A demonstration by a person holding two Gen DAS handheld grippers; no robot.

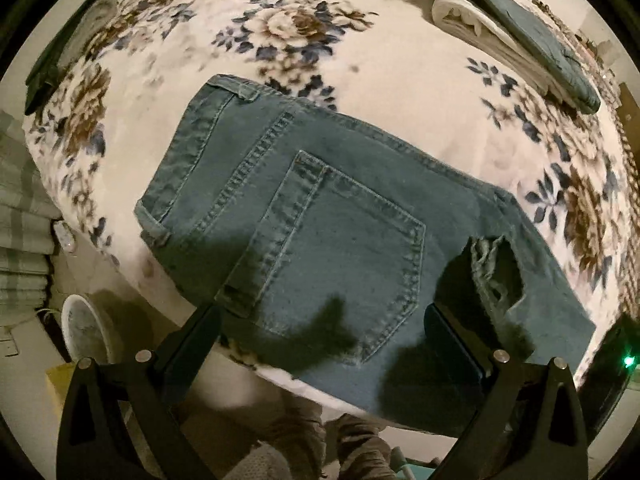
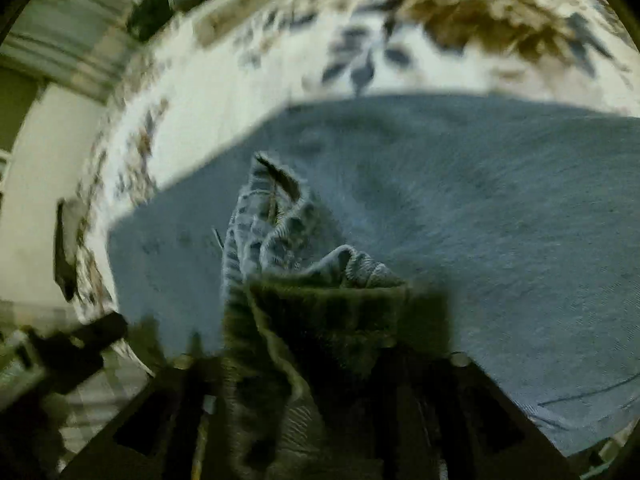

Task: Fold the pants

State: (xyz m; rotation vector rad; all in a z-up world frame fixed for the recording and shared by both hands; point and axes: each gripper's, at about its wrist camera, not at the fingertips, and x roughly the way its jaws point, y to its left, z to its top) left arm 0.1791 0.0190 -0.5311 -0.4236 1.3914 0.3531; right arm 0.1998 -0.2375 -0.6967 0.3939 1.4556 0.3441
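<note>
The right gripper [image 2: 316, 320] clamps the frayed hem [image 2: 272, 216] of the jeans [image 1: 320, 216], while the left gripper [image 1: 320, 320] is spread open above the back pocket [image 1: 340, 264]; next comes laying the hem flat.

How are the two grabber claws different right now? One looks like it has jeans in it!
The left gripper is open, its fingers spread wide above the jeans and pinching nothing. The right gripper is shut on a bunched fold of denim. The left view is sharp, showing the back pocket; the right view is blurred. Both are black two-finger grippers over the same jeans on the flowered blanket.
</note>
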